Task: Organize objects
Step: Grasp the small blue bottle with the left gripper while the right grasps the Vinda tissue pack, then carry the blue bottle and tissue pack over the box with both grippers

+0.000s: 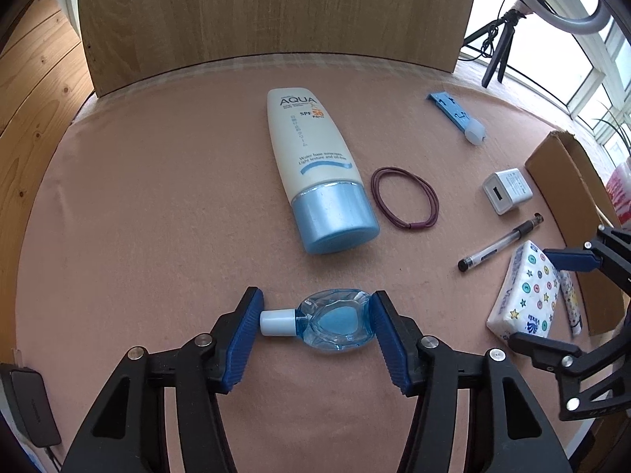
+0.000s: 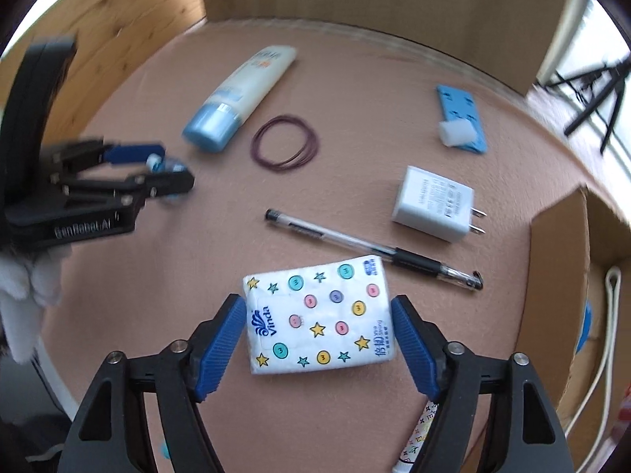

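Observation:
A small clear-blue bottle [image 1: 335, 325] with a white cap lies on its side on the pink felt table [image 1: 138, 216]. My left gripper [image 1: 315, 300] is shut on it, one pad on the cap and the other on the base; in the right wrist view the left gripper [image 2: 175, 167] shows blurred at the left. A tissue pack [image 2: 319, 317] printed with stars and buttons lies flat between the fingers of my right gripper [image 2: 317, 301]. Those jaws stand wide, beside the pack's short ends, not pressing it. The right gripper [image 1: 530, 297] also shows straddling the tissue pack [image 1: 524, 295].
Sunscreen tube [image 1: 311, 165], purple hair ties [image 1: 404, 199], white charger [image 2: 434, 209], pen [image 2: 370, 250] and a blue card with a white cap [image 2: 461, 122] lie on the felt. A cardboard box [image 2: 552, 276] stands at the right. A small patterned tube [image 2: 418, 433] lies beside the pack. A wooden board [image 1: 276, 12] closes the back.

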`<state>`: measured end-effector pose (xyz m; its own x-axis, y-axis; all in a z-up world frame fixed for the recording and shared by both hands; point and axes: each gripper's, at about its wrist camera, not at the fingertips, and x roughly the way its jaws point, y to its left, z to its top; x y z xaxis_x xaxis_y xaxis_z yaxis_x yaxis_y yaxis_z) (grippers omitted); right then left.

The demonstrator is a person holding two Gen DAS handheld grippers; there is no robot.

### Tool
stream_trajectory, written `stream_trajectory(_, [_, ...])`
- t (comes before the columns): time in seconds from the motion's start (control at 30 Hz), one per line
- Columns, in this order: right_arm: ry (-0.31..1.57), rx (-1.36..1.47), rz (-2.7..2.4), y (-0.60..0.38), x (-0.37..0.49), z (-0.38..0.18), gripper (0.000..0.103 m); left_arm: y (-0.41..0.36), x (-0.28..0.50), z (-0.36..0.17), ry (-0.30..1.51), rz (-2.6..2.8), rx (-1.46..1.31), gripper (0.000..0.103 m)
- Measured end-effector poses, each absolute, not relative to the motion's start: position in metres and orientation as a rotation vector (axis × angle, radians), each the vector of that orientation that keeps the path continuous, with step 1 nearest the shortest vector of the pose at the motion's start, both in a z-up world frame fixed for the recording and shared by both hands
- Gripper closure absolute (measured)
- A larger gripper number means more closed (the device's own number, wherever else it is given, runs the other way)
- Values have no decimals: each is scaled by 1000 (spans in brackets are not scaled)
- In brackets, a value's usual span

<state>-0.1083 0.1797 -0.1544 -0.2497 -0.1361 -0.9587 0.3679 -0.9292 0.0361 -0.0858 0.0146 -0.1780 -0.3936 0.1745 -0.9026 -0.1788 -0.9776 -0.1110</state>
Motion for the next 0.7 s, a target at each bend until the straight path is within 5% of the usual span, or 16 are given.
stream_trajectory(0.27, [553,1676,-2233,155,-97,-166,30,13,-74,-177,-5,2454,-1585,43])
stream_trajectory(0.7, [330,1653,-2341,172,-82,-157,33,14,-43,-173,-3,2442,-1572,43])
